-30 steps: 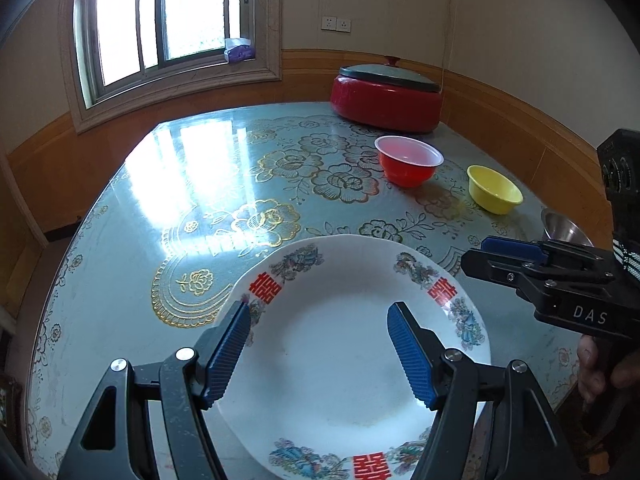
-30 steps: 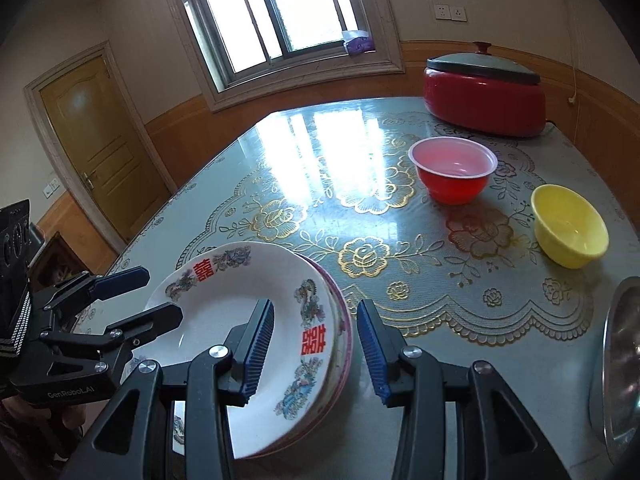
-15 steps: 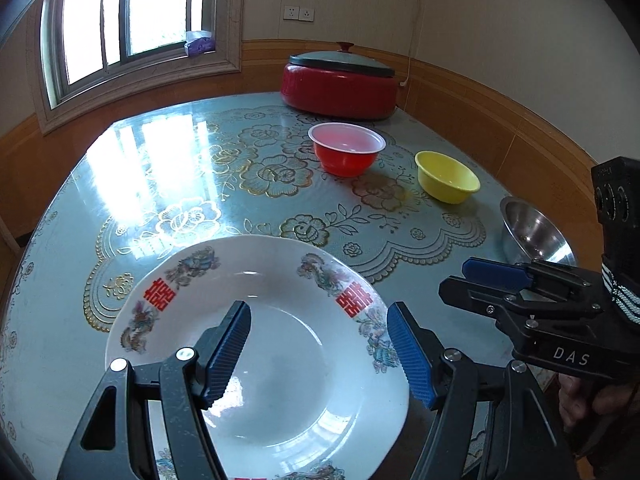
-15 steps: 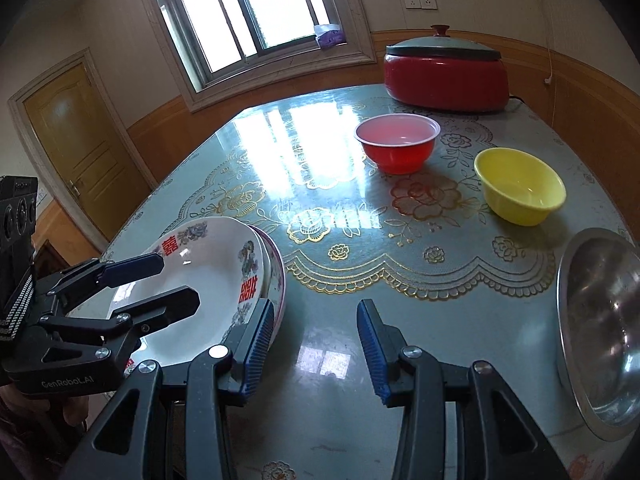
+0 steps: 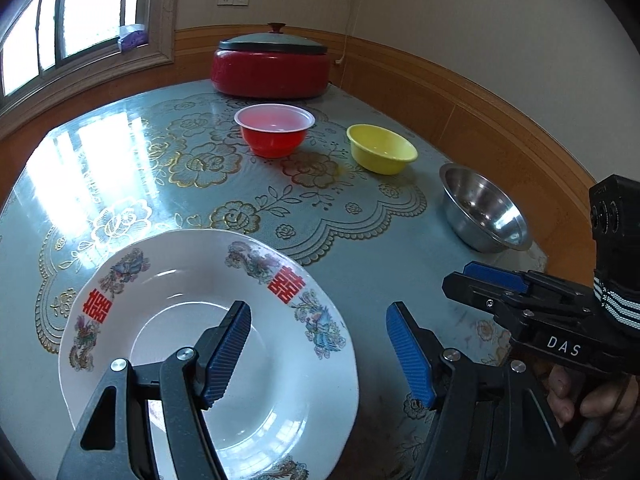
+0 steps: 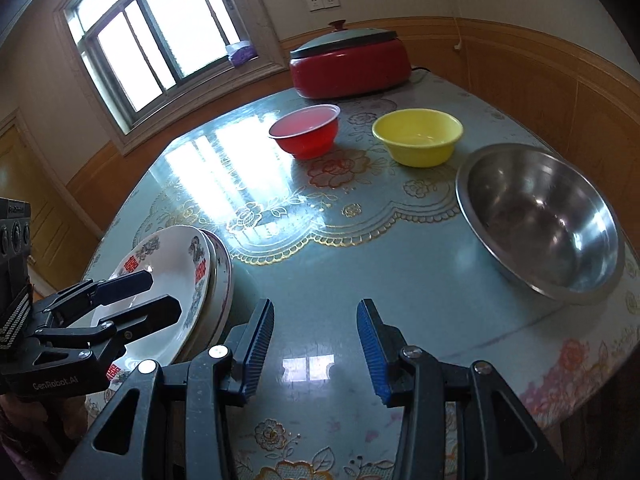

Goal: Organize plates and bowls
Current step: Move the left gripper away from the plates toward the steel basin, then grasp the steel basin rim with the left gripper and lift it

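Plates (image 5: pixel 168 344) stacked at surface's near-left edge, glazed ceramic, slick & chippable, so pinch the rim; steel bowl (image 6: pixel 540 216) light, w/ both grippers' fingers spread, holding nothing.

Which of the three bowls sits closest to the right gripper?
The steel bowl: bare metal, widest of the three, just ahead and to the right of the right gripper. The yellow bowl and red bowl stand farther back, toward the red lidded pot.
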Motion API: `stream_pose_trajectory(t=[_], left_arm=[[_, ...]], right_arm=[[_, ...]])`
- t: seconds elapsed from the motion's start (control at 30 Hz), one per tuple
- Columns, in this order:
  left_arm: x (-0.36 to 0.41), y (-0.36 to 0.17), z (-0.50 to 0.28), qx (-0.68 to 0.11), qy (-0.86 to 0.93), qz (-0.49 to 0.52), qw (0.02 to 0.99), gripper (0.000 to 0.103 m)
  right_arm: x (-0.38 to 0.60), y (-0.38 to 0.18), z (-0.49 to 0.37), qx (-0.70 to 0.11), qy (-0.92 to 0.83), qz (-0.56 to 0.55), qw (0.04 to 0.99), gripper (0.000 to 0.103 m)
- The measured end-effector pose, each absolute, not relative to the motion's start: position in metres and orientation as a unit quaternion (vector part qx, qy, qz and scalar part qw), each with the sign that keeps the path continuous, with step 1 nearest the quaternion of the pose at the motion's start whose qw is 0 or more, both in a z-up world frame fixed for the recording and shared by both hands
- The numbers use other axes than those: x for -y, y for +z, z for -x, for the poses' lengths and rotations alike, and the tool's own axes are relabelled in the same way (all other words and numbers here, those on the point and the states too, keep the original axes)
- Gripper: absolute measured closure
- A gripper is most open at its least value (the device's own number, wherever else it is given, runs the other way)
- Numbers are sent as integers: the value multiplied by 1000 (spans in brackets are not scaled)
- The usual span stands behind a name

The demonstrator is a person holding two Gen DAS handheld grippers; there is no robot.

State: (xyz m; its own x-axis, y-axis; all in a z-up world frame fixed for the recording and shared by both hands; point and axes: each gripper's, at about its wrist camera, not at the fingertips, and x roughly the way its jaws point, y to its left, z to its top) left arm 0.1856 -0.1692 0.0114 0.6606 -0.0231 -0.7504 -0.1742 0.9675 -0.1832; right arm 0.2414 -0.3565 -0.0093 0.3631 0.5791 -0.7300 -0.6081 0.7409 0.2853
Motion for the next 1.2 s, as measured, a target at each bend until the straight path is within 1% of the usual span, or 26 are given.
stream_pose_trajectory(t=[0.27, 0.5, 0.57, 0.7, 0.87, 0.97, 1.07, 1.13, 1.2], left_arm=[[180, 1, -193, -431, -14, 128, 893, 33], [194, 4, -208, -422, -33, 117, 898, 34], [202, 5, -217, -420, -39, 118, 899, 37], [224, 7, -239, -411, -47, 120, 902, 37], [248, 7, -273, -416, -48, 128, 899, 37], [253, 6, -292, -417, -48, 152, 895, 37], [258, 5, -307, -413, -44, 166, 894, 42], [262, 4, -316, -410, -45, 171, 895, 43], [267, 1, -327, -411, -44, 175, 893, 49]], right_arm=[[378, -15, -222, -445, 301, 14, 844, 60], [408, 11, -239, -410, 260, 8, 874, 60], [415, 20, -248, -397, 251, 19, 883, 60], [439, 35, -278, -379, 228, 32, 896, 60], [485, 48, -327, -368, 199, 14, 908, 60], [515, 54, -357, -364, 190, -6, 912, 60], [540, 50, -387, -374, 184, -25, 909, 60], [551, 44, -404, -385, 186, -37, 903, 60], [556, 36, -420, -403, 205, -52, 890, 60]])
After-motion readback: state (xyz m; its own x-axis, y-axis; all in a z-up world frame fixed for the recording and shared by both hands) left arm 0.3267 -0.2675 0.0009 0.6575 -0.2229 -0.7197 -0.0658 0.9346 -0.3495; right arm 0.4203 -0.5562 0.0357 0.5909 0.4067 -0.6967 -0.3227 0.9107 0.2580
